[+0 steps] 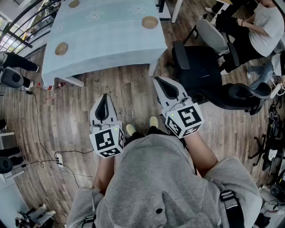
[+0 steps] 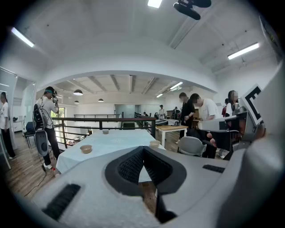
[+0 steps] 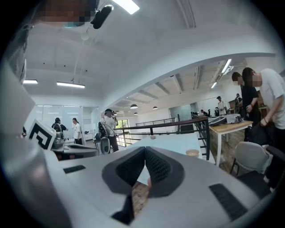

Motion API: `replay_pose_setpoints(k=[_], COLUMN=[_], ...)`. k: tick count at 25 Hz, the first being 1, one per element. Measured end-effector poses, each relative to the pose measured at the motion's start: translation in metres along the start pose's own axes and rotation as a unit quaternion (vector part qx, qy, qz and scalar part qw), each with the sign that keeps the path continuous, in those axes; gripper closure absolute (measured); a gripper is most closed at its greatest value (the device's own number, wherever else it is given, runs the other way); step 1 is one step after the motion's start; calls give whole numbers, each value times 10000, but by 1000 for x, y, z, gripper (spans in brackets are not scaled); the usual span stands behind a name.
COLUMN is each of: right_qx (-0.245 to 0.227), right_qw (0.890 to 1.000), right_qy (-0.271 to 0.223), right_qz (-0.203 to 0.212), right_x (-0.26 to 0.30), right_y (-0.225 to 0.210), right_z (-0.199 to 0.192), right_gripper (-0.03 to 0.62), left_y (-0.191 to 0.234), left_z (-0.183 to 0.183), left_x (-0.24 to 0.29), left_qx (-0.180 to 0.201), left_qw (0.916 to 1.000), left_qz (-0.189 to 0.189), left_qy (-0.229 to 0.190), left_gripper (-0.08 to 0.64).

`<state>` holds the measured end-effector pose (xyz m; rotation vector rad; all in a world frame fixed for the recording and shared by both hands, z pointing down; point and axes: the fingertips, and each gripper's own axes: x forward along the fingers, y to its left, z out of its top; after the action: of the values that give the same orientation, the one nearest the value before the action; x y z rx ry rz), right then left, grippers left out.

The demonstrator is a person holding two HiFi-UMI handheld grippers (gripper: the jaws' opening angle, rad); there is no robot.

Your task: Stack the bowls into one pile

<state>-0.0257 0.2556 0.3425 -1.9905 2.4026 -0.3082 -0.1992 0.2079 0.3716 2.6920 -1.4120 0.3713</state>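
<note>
Three tan bowls stand apart on a table with a pale blue cloth (image 1: pixel 107 40): one near its left edge (image 1: pixel 62 48), one at its right (image 1: pixel 150 22), one at the far end (image 1: pixel 74 3). My left gripper (image 1: pixel 105 97) and right gripper (image 1: pixel 159 81) hover over the wood floor short of the table, both shut with nothing between the jaws. In the left gripper view the shut jaws (image 2: pixel 143 149) point at the table, with bowls at left (image 2: pixel 86 148) and right (image 2: pixel 154 143). The right gripper view shows shut jaws (image 3: pixel 145 149) and one bowl (image 3: pixel 192 152).
Dark office chairs (image 1: pixel 200 71) stand right of the table, and a person sits beyond them (image 1: pixel 262 26). A cable and power strip (image 1: pixel 59 159) lie on the floor at left. Another person's legs (image 1: pixel 18 62) and a railing (image 1: pixel 26 22) are at far left.
</note>
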Motion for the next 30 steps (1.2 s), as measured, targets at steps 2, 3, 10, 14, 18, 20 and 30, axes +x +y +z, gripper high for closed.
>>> replay_pose_setpoints(k=[2,3,10,14,18,20,30], right_qx=[39,59,-57,-198,121,212,355], right_qw=[10000,10000,9998,9994,9989,9985,9962], right_qy=[5,18,70,31,67,66,-45], right_qz=[-14,-22,166,287,447,508,792], right_x=[-12,-17,-23,-24,-28,-29,-34], right_y=[-11,-16,-27,-27,-29,-30,-39], right_z=[-3,-6,-8,-5,-10,-12,-14], right_gripper=[565,565,565,565,565,565,565], left_y=[-21,-30,-55,-59,-61,-63,-63], left_z=[-5,-7,-3,1,2,2,4], left_x=[4,6,12,11,5,4,2], left_qx=[48,55,22,16,123,148,143], left_qw=[9999,9999,9999,9999,9995,9993,9979], left_qz=[-66,-91,-13,106,275,337,626], left_qy=[69,98,112,86,52,43,19], left_gripper=[548,549,548,548,549,548,548])
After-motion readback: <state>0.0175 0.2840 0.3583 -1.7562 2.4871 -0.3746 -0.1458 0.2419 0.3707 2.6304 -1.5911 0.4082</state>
